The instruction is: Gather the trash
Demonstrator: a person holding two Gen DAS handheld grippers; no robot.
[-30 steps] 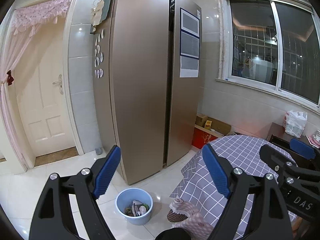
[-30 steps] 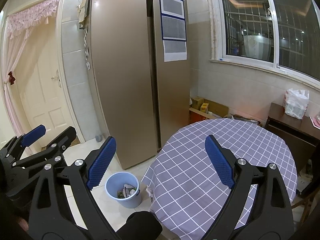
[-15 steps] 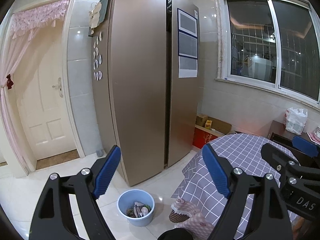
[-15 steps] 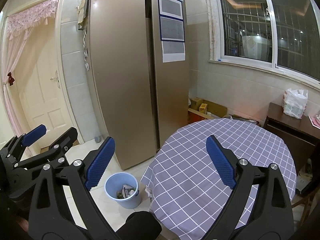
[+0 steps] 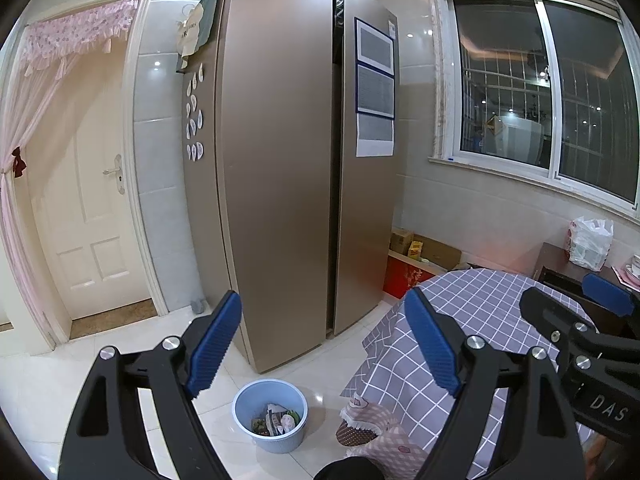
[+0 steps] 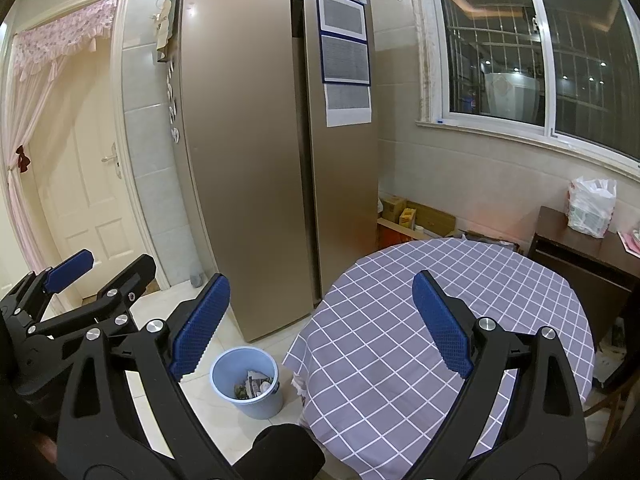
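Observation:
A light blue trash bin (image 5: 270,415) stands on the white tile floor beside the round table, with crumpled wrappers and scraps inside; the right wrist view shows the bin (image 6: 245,382) too. My left gripper (image 5: 322,342) hangs high above the floor, open, nothing between its blue pads. My right gripper (image 6: 320,322) is open as well and empty, over the near edge of the table (image 6: 440,320). Each gripper shows at the side of the other's view.
A tall bronze fridge (image 5: 288,160) stands behind the bin. A white door (image 5: 88,216) with a pink curtain is at left. A dark side cabinet (image 6: 580,248) bears a white plastic bag (image 6: 591,207). Cardboard boxes (image 6: 404,214) sit under the window. A cushioned chair seat (image 5: 380,436) is by the table.

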